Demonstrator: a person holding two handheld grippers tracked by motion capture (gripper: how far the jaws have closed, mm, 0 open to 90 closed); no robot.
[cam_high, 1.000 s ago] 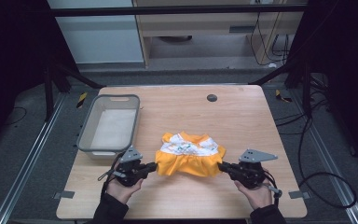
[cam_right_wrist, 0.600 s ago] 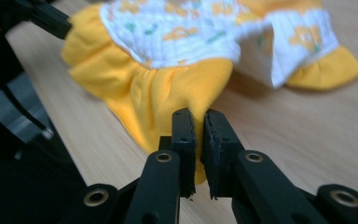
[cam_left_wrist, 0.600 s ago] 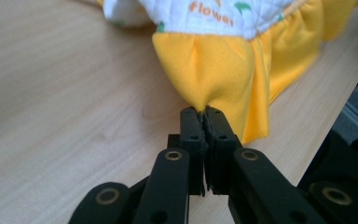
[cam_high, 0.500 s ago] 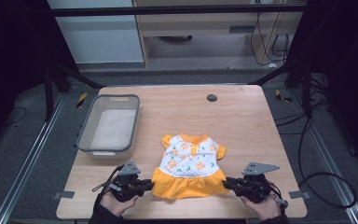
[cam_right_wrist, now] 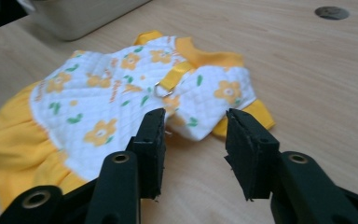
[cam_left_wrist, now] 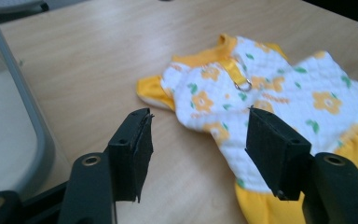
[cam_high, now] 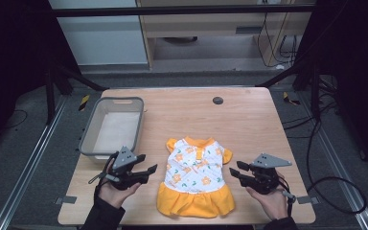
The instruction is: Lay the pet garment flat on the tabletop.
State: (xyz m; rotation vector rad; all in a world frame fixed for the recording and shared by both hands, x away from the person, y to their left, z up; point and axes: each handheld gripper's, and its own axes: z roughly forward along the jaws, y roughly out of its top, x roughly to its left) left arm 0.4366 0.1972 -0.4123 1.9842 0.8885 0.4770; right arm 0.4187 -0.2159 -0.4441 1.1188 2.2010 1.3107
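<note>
both tools, left tool (cam_high: 141,171) and right tool (cam_high: 242,172), gape beside the floral pet dress (cam_high: 195,175) near the worktop's front edge; pinch the sleeves squarely.

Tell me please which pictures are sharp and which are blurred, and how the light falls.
High view: even light on the table, dark surroundings, the dress fairly sharp. Left gripper view: the jaws near the lens are soft, the bin is blurred at the edge. Right gripper view: the dress is slightly soft, the far tabletop hazy.

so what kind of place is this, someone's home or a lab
Probably a lab or data-collection workstation, not a home: a light wooden table inside a black metal frame, loose black cables on the grey floor, and handheld camera-carrying grippers.
</note>
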